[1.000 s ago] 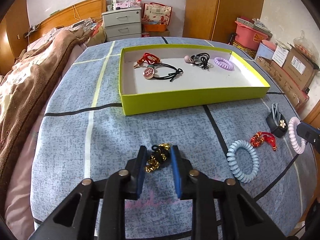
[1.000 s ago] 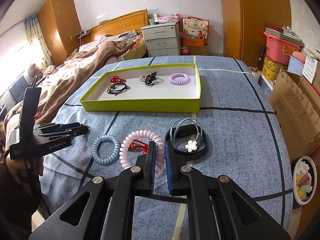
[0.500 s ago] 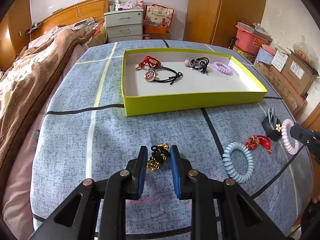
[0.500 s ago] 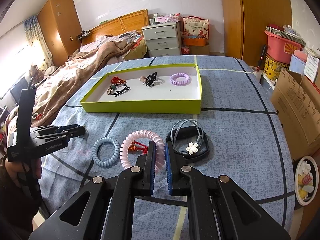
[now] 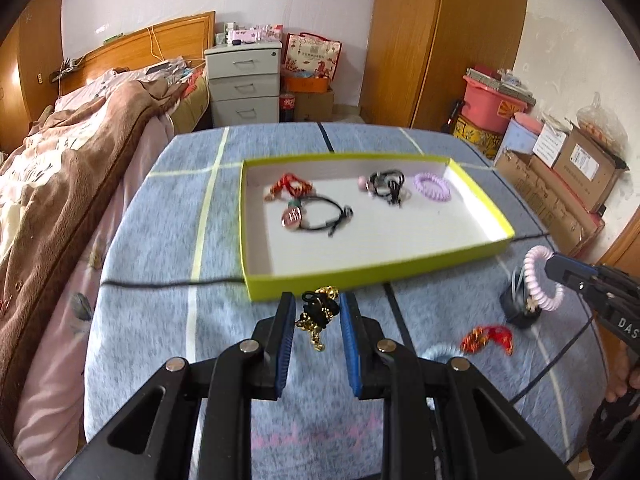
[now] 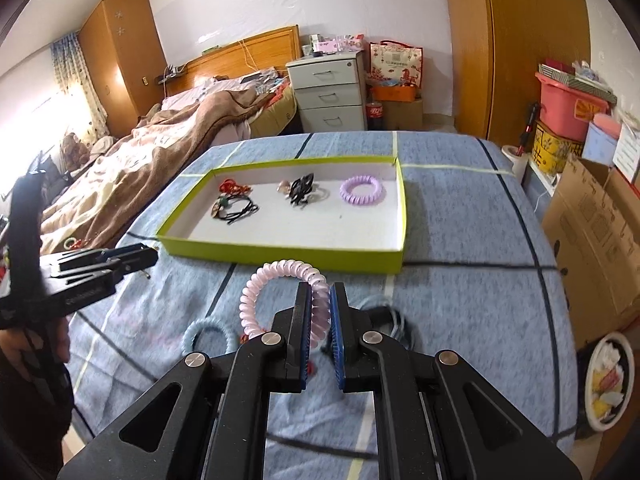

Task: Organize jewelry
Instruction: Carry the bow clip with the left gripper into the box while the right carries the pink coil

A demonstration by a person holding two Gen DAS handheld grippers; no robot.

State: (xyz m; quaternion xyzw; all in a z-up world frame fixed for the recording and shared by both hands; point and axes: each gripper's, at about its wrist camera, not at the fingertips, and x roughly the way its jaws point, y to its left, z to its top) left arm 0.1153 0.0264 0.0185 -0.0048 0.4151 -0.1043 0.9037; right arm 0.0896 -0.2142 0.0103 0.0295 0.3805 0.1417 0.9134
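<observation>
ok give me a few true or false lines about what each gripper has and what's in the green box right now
1. The right gripper is shut on the pink coil hair tie. True.
2. The left gripper grips a blue coil hair tie. False: it holds the black and gold hair tie; the blue coil hair tie lies on the cloth.
3. A purple coil hair tie lies inside the green box. True.
4. The green box holds nothing. False: several hair ties lie in it.
5. The red ornament sits inside the box. False: it lies on the cloth outside.
</observation>
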